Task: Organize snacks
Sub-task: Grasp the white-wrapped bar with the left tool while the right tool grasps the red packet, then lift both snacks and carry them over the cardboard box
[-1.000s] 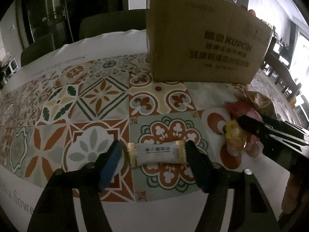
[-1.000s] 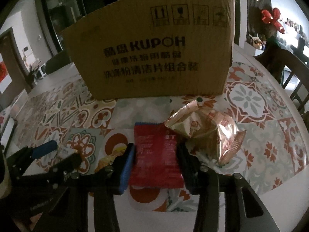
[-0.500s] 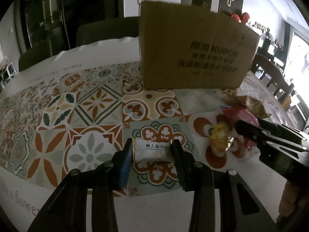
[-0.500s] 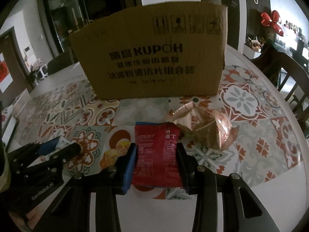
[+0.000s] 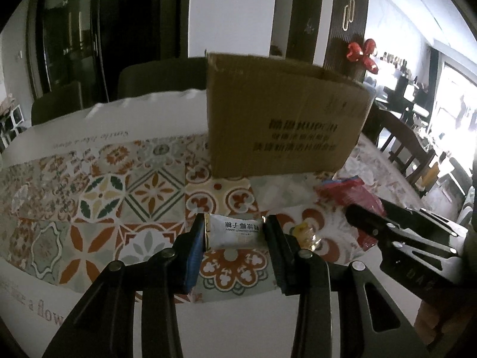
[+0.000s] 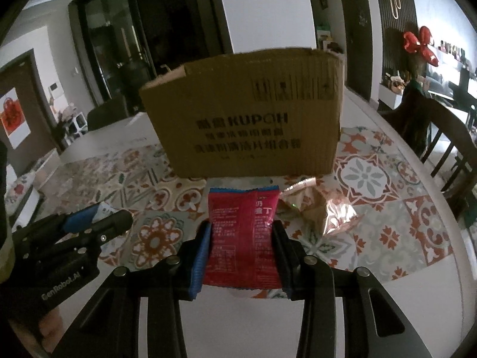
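My left gripper is shut on a small white snack packet and holds it above the patterned tablecloth. My right gripper is shut on a red snack packet, also lifted; this packet shows at the right of the left wrist view. A brown cardboard box stands upright behind both, and it appears in the left wrist view too. A small yellow wrapped candy lies on the table between the grippers. A shiny gold-pink bag lies right of the red packet.
The table carries a tiled-pattern cloth with a white border toward me. Dark wooden chairs stand at the right. A dark chair back stands behind the table's far edge.
Both grippers closed on their packets and rose from the table with them. The box now looks farther and lower in both views.
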Motion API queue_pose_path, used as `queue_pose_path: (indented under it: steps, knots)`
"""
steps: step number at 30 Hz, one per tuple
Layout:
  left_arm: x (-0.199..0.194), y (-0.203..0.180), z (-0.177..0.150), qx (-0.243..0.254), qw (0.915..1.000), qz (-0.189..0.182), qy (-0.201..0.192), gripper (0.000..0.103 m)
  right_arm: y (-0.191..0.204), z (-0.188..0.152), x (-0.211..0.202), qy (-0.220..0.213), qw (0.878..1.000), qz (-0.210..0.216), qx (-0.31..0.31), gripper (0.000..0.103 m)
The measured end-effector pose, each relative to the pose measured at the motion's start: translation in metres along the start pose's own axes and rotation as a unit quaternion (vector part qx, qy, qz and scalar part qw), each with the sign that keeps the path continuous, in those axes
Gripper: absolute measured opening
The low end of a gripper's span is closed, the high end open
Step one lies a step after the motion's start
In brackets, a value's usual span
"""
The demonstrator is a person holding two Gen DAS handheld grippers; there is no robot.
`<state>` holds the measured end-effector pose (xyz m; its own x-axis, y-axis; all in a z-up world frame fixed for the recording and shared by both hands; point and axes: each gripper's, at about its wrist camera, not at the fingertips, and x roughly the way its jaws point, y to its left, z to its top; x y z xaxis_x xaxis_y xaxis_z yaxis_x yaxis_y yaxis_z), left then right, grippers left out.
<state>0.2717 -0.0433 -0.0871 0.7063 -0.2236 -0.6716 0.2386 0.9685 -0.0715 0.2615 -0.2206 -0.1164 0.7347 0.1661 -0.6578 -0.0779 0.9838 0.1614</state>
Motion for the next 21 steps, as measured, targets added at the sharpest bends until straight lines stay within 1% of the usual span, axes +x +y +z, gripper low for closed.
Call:
queue_pose_path:
  steps: [10,21]
  knots:
    - [-0.032,-0.008,0.024,0.010,0.9987,-0.008,-0.049,0.039,0.002,0.017,-0.031,-0.044,0.999,0.000,-0.003,0.041]
    - [-0.049,-0.014,0.070,0.021,0.9951,-0.019,-0.095,0.038,0.002,0.062,-0.055,-0.104,0.995,-0.002,-0.009,0.041]
